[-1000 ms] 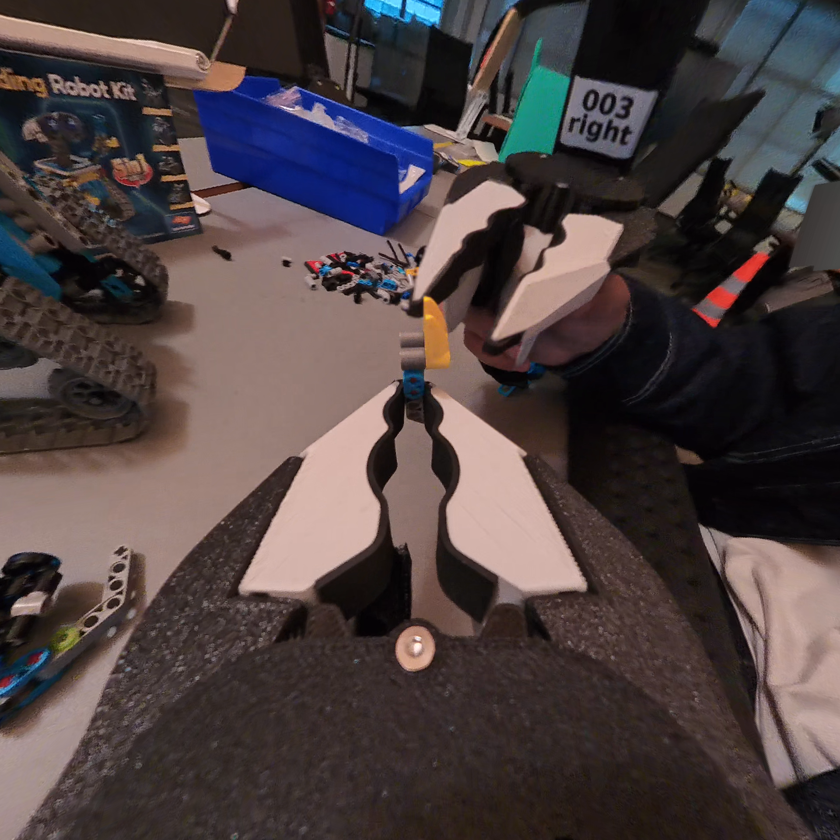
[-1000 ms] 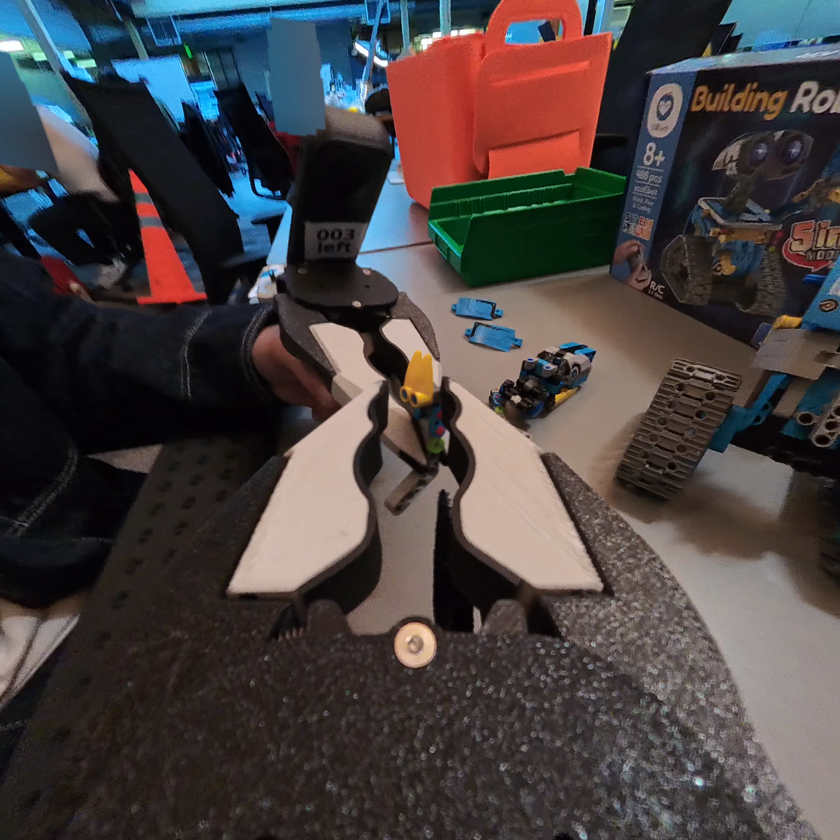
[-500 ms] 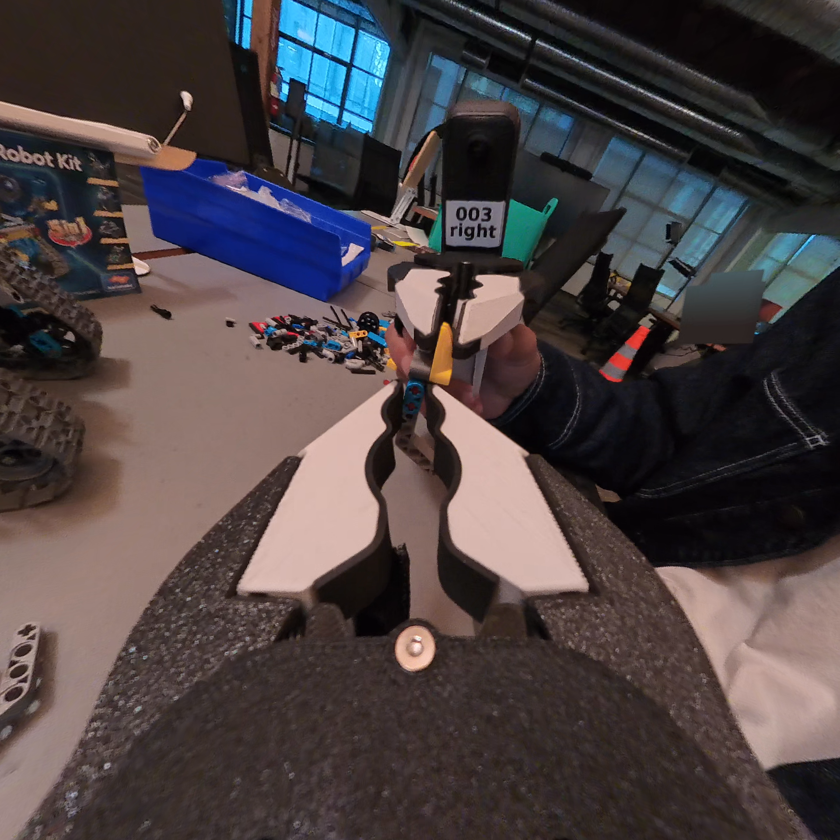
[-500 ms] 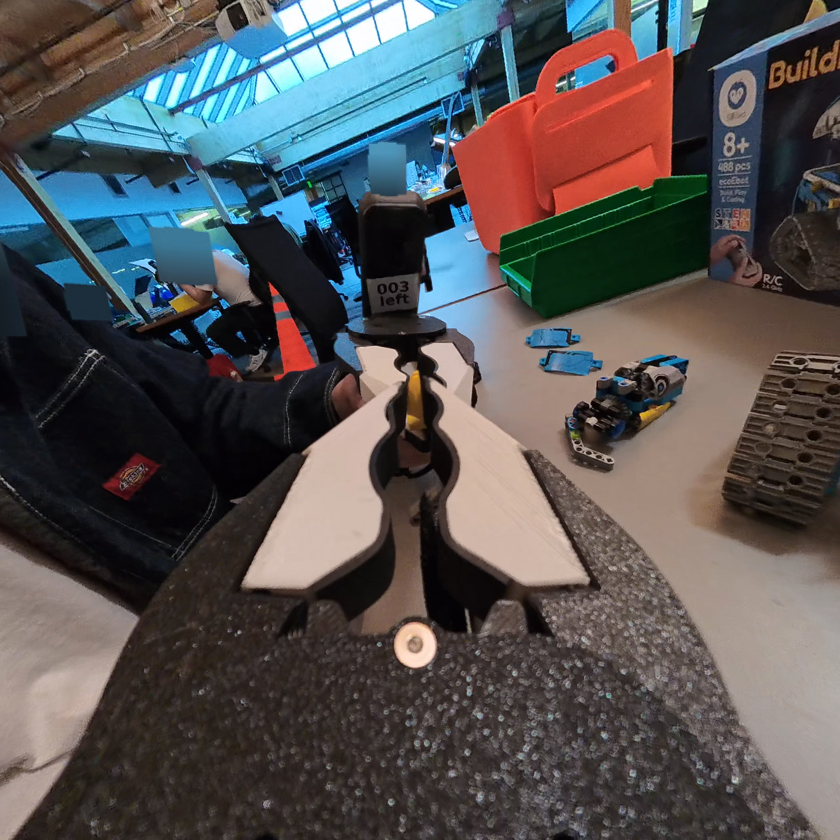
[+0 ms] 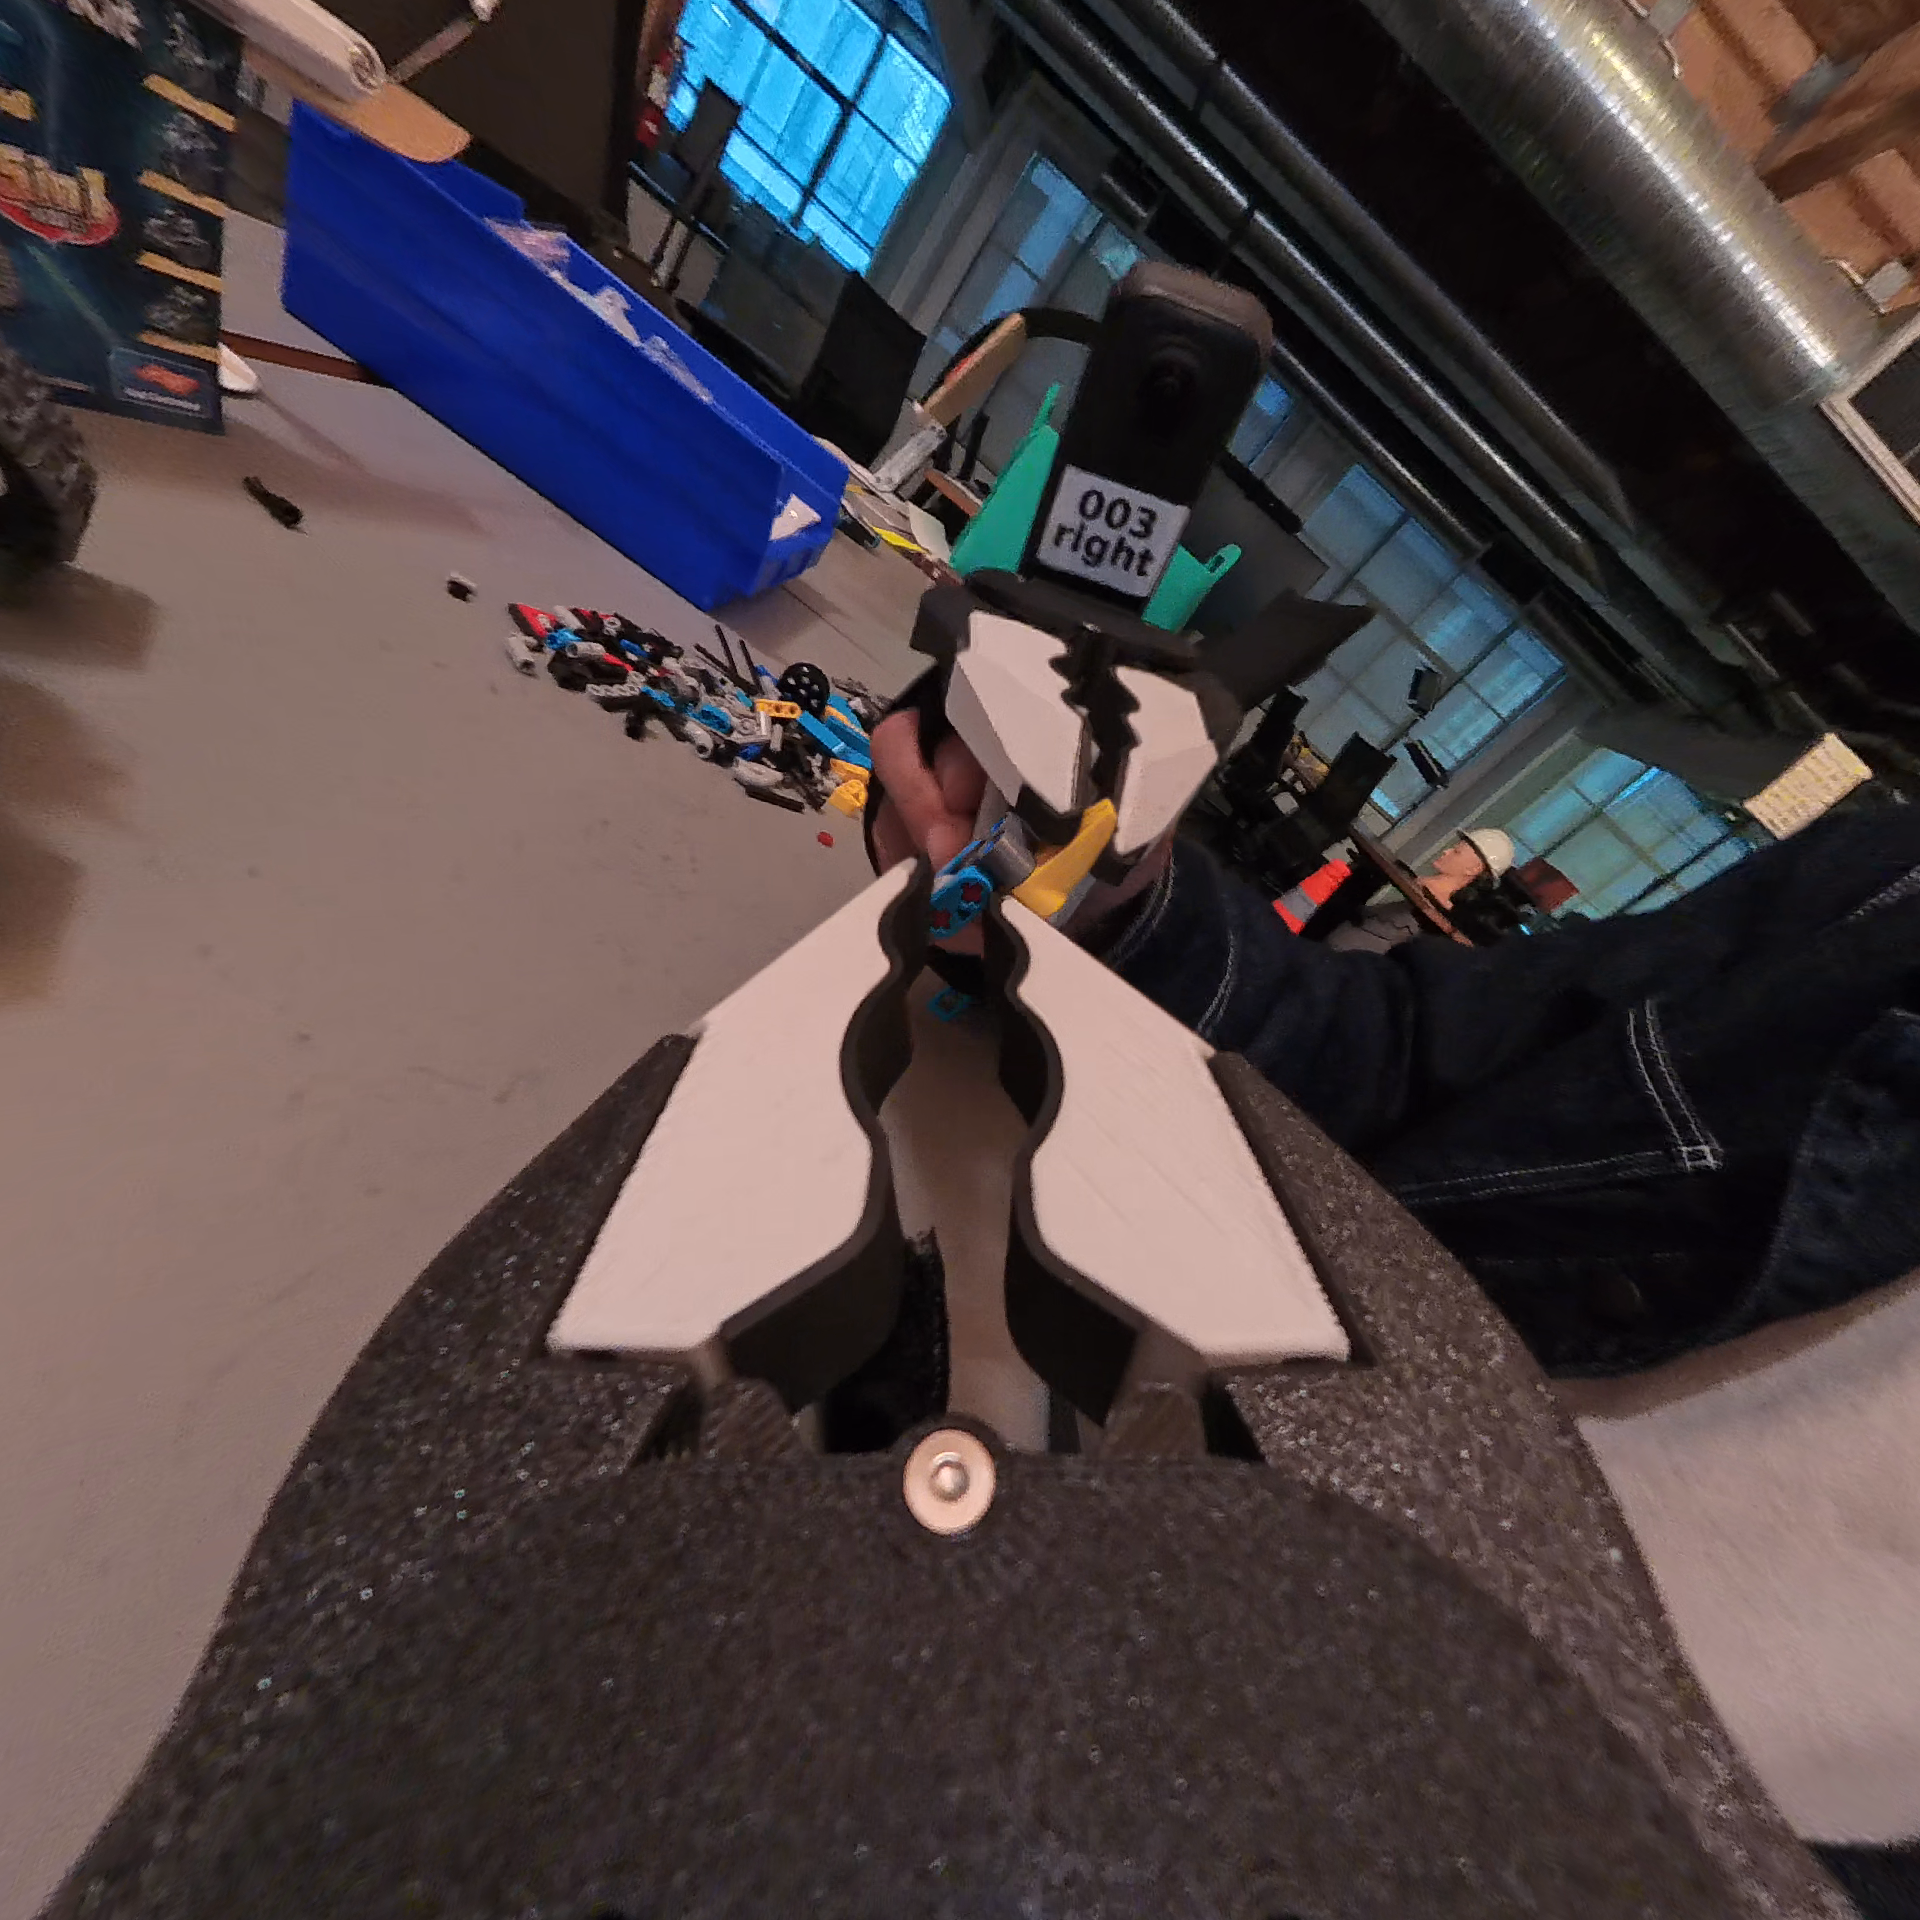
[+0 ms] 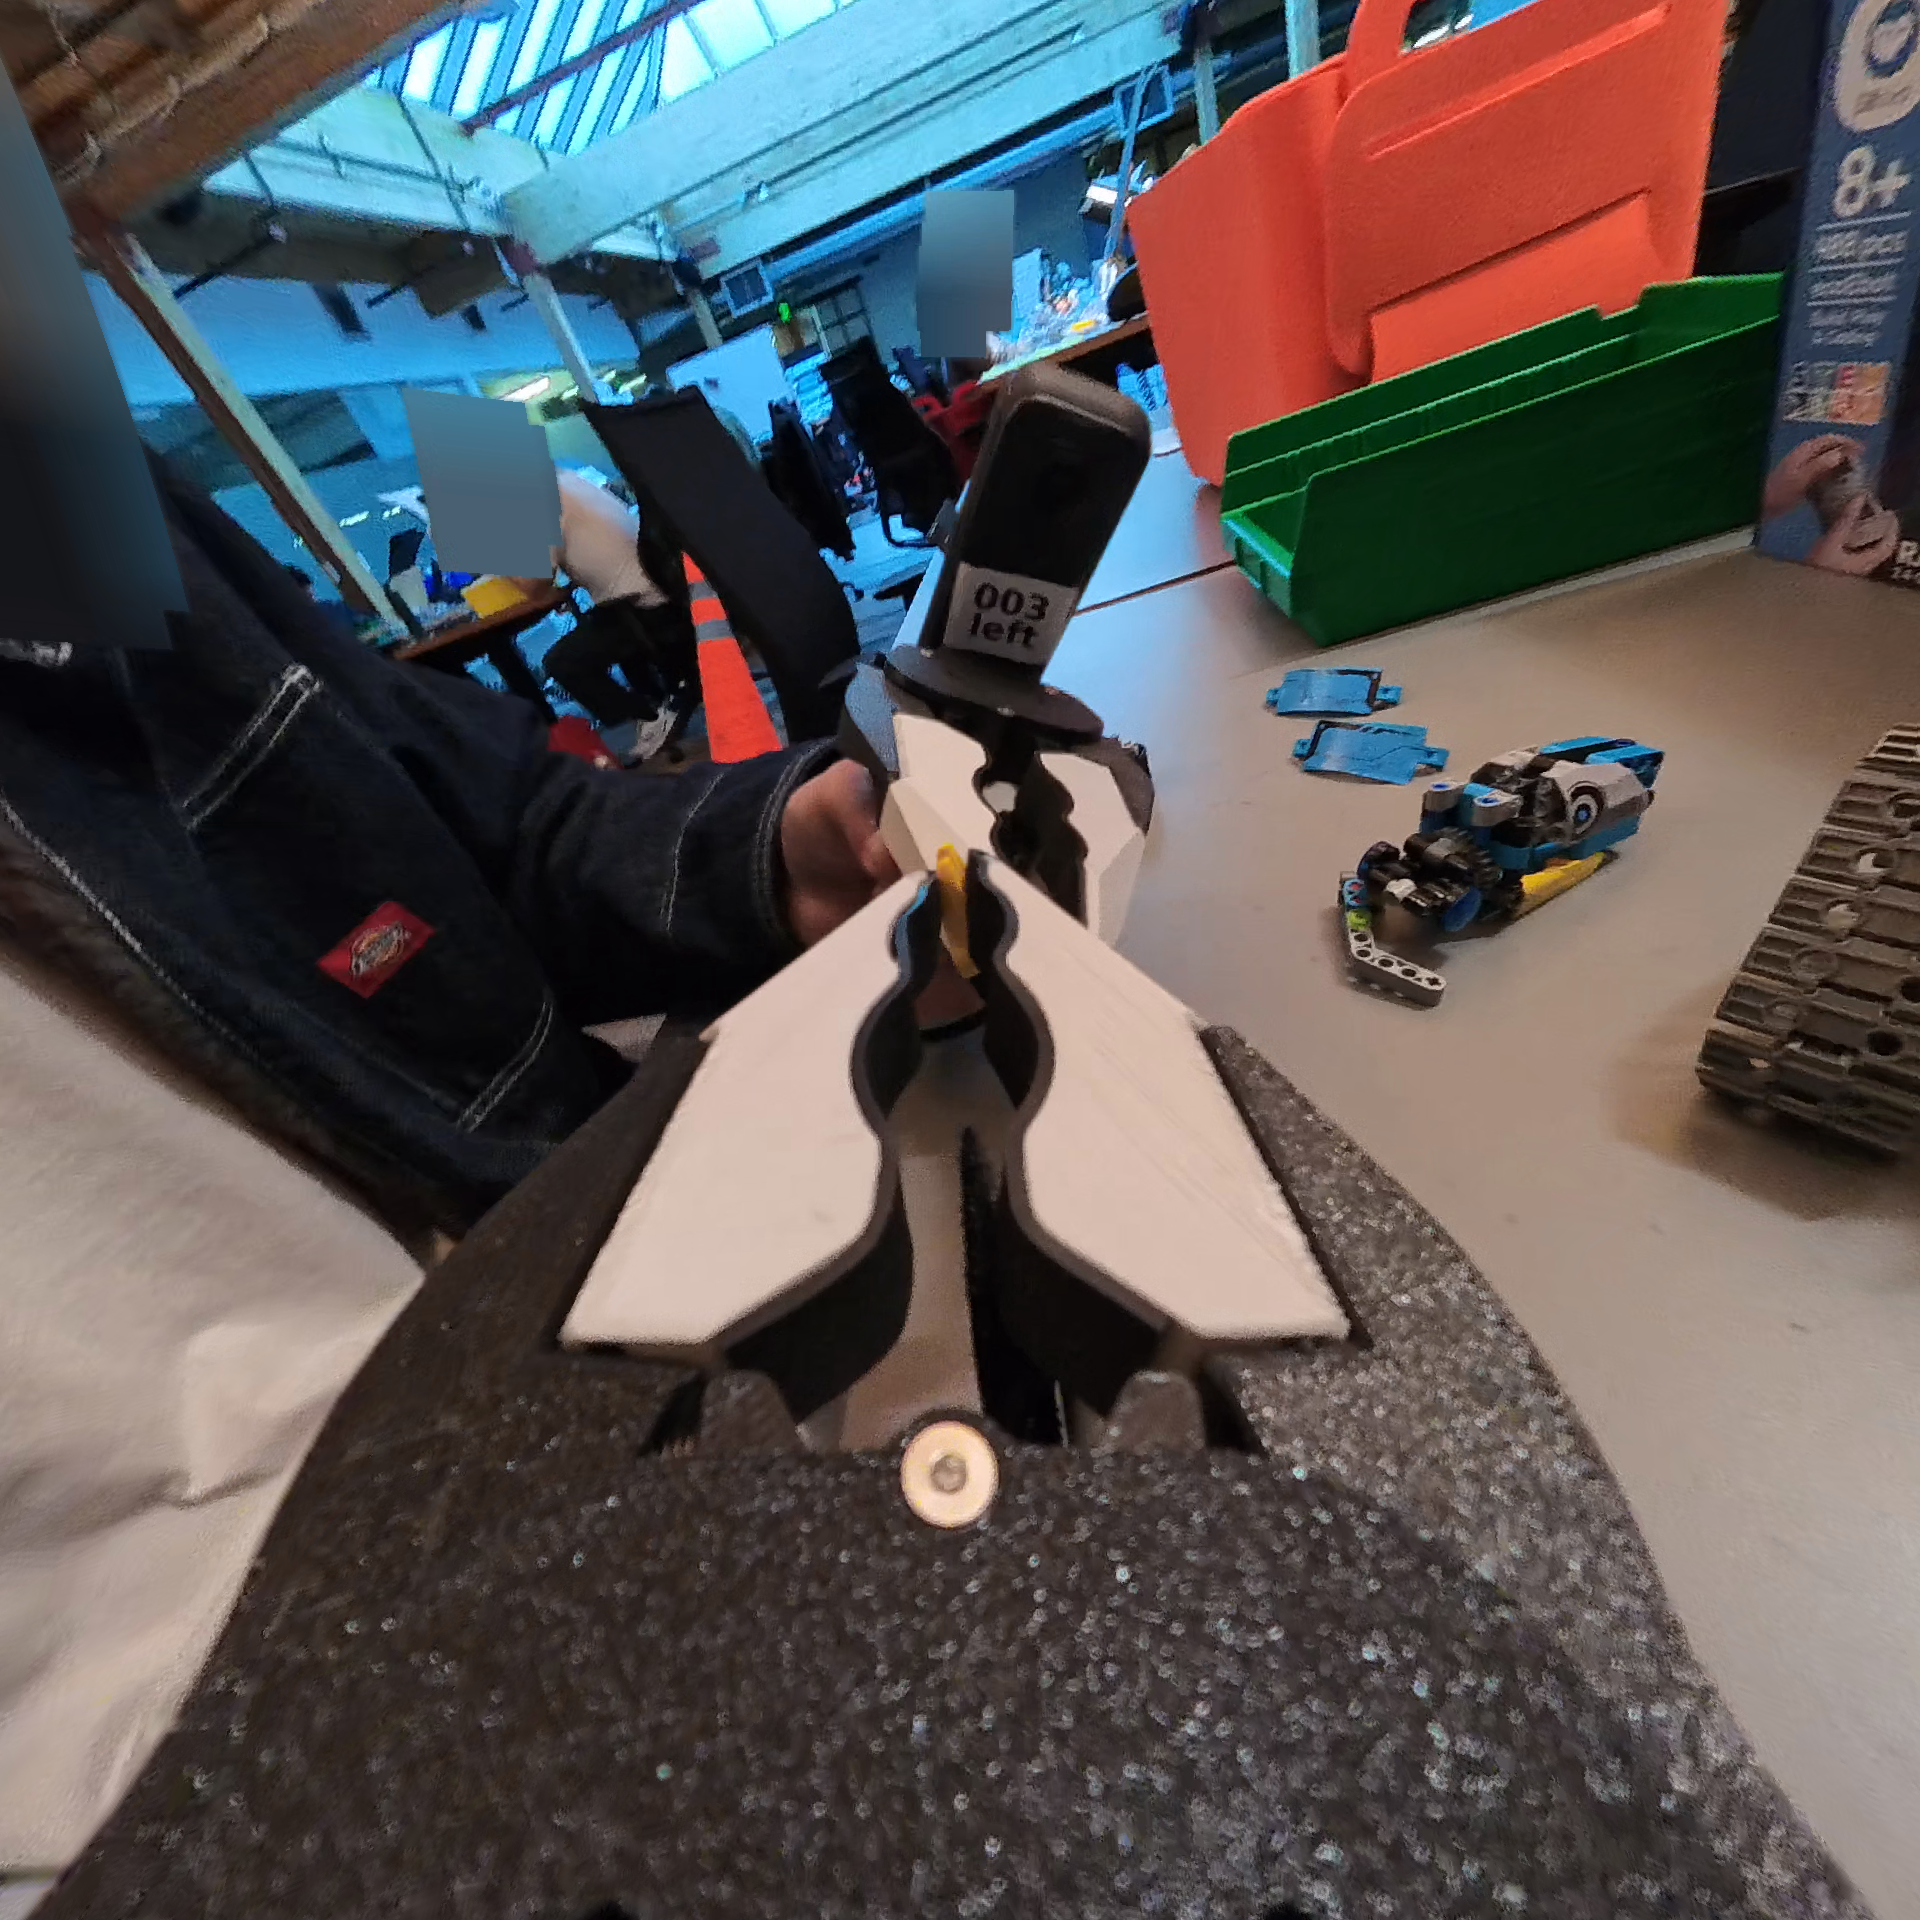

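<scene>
Loose parts pile point(image 5: 696, 691) on table point(image 5: 312, 935), bin point(image 5: 540, 364) behind it.

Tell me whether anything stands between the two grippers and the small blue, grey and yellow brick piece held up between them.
Nothing visible does. The left gripper is shut on the blue end of the small brick piece, and the right gripper is shut on its yellow end, above the grey table. The pile of loose bricks lies beyond it.

White fingers point(image 5: 748, 1143) edged black on speckled charcoal foam. Between the tips, a blue, grey and yellow brick piece point(image 5: 1013, 868). At ten o'clock, a bright blue bin point(image 5: 540, 353); multicoloured loose bricks point(image 5: 707, 696) near eleven. At two o'clock, a green bin point(image 6: 1496, 468), an orange bag point(image 6: 1455, 187); dark denim sleeve point(image 6: 520, 831) at nine.
</scene>
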The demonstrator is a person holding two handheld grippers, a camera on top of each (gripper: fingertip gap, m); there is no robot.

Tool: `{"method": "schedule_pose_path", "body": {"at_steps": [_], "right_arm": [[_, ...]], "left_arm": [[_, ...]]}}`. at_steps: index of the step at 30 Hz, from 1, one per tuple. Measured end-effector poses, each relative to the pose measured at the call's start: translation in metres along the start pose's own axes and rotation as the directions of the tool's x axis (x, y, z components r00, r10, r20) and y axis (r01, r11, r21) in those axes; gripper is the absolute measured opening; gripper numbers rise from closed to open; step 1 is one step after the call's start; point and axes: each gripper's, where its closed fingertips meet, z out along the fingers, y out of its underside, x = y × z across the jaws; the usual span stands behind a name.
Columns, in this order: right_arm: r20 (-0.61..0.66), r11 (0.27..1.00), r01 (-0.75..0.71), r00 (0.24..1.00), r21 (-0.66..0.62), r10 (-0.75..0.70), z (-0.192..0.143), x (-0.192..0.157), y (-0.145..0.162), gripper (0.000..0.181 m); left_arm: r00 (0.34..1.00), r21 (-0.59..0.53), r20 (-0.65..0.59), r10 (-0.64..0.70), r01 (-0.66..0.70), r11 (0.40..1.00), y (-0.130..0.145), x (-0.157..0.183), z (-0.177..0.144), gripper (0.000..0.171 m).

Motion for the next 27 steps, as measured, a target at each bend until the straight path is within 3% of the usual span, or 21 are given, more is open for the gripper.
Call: {"method": "schedule_pose_path", "body": {"at_steps": [2,3,5,7,10,15,16,18,22,27], "right_arm": [[-0.07,0.998,0.036,0.997,-0.058,-0.04,-0.003,0.013,0.009,0.004],[-0.137,0.994,0.058,0.988,-0.096,-0.071,-0.005,0.024,0.014,0.005],[-0.224,0.989,0.095,0.967,-0.111,-0.118,-0.006,0.035,0.015,0.008],[-0.263,0.99,0.076,0.959,-0.12,-0.105,-0.007,0.04,0.017,0.009],[-0.24,0.992,-0.056,0.97,-0.116,0.027,-0.008,0.042,0.022,0.029],[-0.307,0.979,0.0,0.95,-0.205,-0.064,-0.004,0.046,0.031,0.013],[-0.319,0.973,0.011,0.944,-0.23,-0.086,-0.003,0.047,0.035,0.012],[-0.316,0.954,0.058,0.936,-0.293,-0.154,0.0,0.046,0.043,0.001],[-0.341,0.903,0.108,0.902,-0.417,-0.265,0.0,0.053,0.06,0.0],[-0.346,0.893,0.096,0.899,-0.44,-0.268,0.002,0.053,0.065,0.0]], "left_arm": [[0.978,-0.085,0.134,0.162,-0.152,0.985,0.009,-0.011,0.002,0.006],[0.92,-0.171,0.229,0.318,-0.283,0.944,0.013,-0.022,0.001,0.006],[0.7,-0.331,0.347,0.624,-0.531,0.78,0.011,-0.035,-0.005,0.006],[0.436,-0.484,0.381,0.815,-0.658,0.578,0.007,-0.045,-0.012,0.006],[0.106,-0.631,0.349,0.931,-0.708,0.317,-0.002,-0.05,-0.021,0.005],[-0.213,-0.77,0.182,0.96,-0.638,0.005,0.004,-0.056,-0.021,0.005],[-0.25,-0.787,0.142,0.958,-0.615,-0.044,0.007,-0.057,-0.019,0.005],[-0.263,-0.806,0.091,0.96,-0.586,-0.084,0.015,-0.061,-0.017,0.005],[-0.184,-0.817,0.081,0.98,-0.575,-0.041,0.024,-0.069,-0.019,0.006],[-0.148,-0.822,0.139,0.979,-0.569,0.03,0.02,-0.069,-0.02,0.006]]}}
